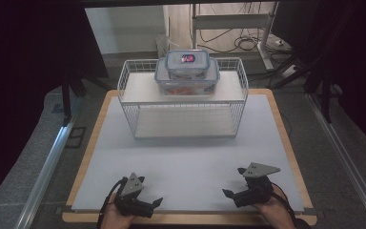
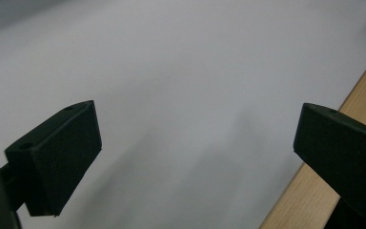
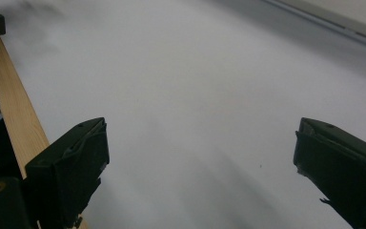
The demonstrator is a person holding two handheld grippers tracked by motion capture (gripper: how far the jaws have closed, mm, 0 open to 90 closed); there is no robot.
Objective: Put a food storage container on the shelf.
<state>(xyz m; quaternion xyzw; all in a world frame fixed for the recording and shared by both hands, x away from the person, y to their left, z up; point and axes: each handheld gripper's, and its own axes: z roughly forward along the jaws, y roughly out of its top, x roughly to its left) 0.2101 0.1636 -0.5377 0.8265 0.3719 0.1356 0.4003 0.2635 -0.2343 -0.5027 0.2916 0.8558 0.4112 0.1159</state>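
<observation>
White matting is covering the wooden table beneath your tools. You are holding the left gripper at the lower left of the frame, jaws spread wide over bare mat, close to the near wooden edge. Your right gripper is sitting at the lower right, jaws likewise spread, nothing between them. Open mat is lying between both and the wire rack at upper centre, where two stacked clear containers are resting on its top shelf.

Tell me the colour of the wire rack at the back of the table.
White. The wire rack shows best in the high view.
</observation>
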